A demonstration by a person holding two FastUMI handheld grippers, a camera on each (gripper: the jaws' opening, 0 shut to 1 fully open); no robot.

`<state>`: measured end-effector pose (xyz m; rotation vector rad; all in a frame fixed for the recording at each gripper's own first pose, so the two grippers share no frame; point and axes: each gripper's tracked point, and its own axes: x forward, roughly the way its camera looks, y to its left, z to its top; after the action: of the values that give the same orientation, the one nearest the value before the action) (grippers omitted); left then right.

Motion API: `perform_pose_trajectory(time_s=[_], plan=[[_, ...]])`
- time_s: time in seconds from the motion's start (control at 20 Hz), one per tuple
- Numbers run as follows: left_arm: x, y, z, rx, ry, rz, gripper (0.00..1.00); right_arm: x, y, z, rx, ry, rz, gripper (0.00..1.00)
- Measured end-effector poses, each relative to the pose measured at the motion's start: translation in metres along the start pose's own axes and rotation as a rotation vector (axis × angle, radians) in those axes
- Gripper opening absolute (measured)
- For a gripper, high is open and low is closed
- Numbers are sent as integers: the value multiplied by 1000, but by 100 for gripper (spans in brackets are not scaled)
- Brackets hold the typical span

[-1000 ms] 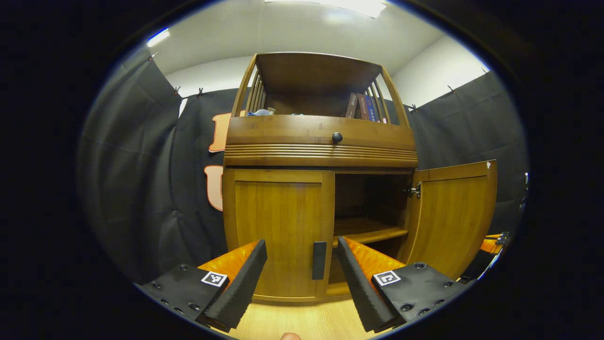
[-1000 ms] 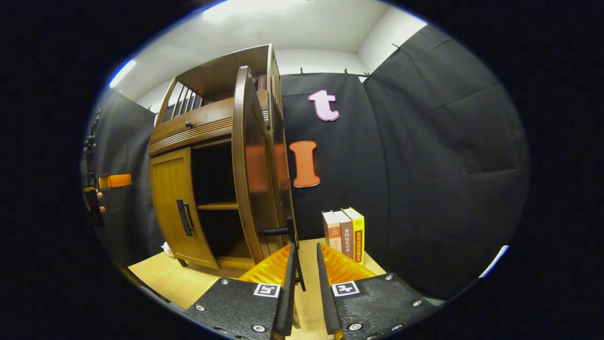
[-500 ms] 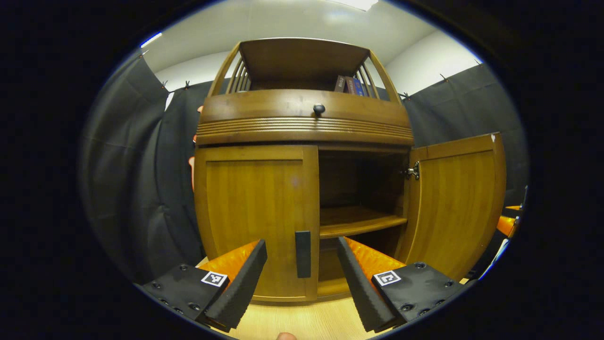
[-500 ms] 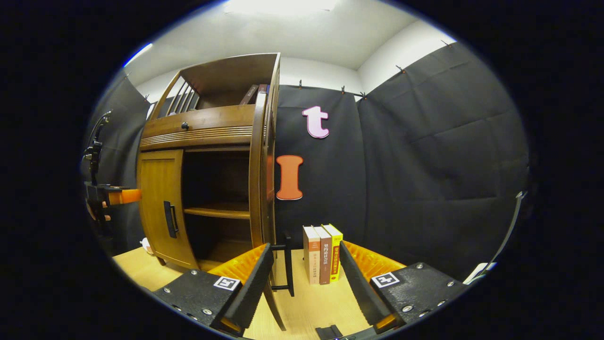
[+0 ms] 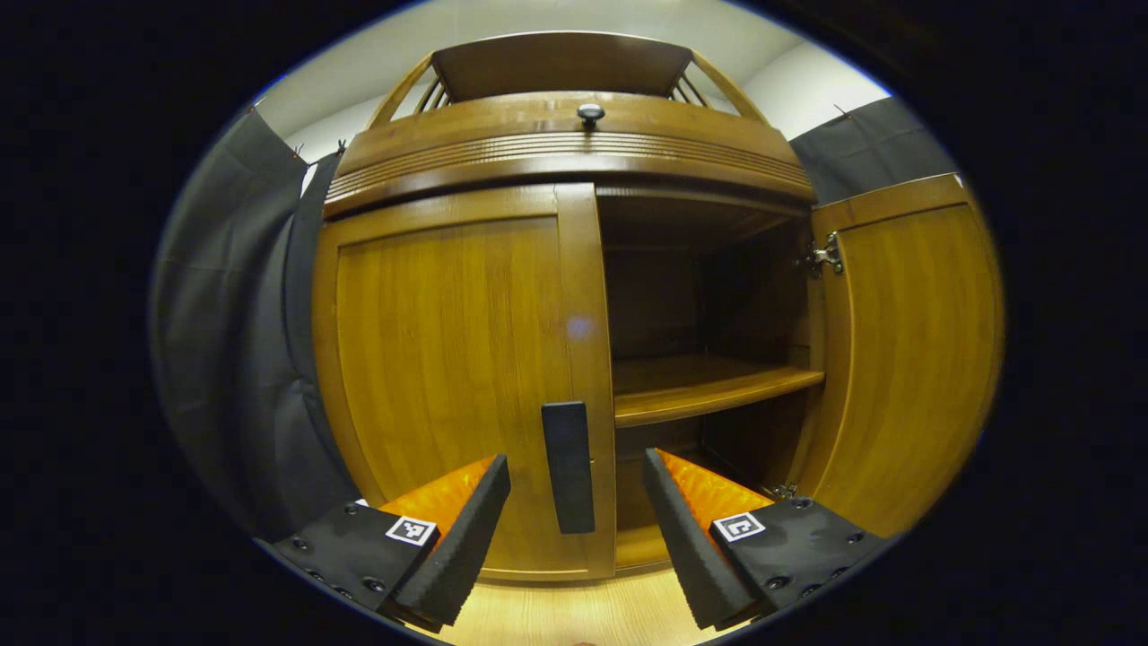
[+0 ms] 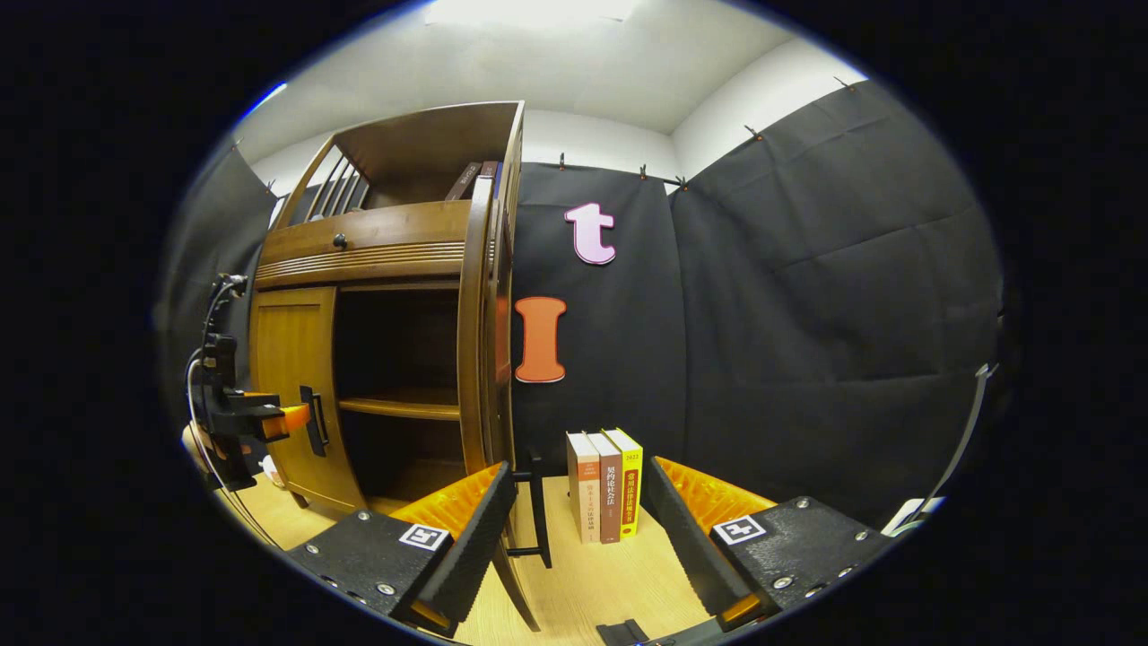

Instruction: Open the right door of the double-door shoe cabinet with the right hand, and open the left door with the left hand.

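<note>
Now the left gripper is spread wide straddling the left door's handle, not yet pinching, presumably lined up for a pull; left door is shut. Right door stands fully open, right gripper spread and empty just beside its handle.

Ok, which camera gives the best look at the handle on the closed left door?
The left gripper view: the left door's handle sits close and face-on, between the open fingers of the left hand-held gripper. The right gripper view shows that handle small, far off and from the side.
</note>
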<state>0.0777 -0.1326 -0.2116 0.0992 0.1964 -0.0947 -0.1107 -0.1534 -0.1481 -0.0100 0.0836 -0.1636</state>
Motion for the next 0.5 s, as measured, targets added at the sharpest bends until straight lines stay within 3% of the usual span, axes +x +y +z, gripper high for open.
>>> perform_pose_trajectory(time_s=[0.5], plan=[[38, 6, -23, -62, 11, -4, 86, 2, -14, -2, 24, -10, -33, 92]])
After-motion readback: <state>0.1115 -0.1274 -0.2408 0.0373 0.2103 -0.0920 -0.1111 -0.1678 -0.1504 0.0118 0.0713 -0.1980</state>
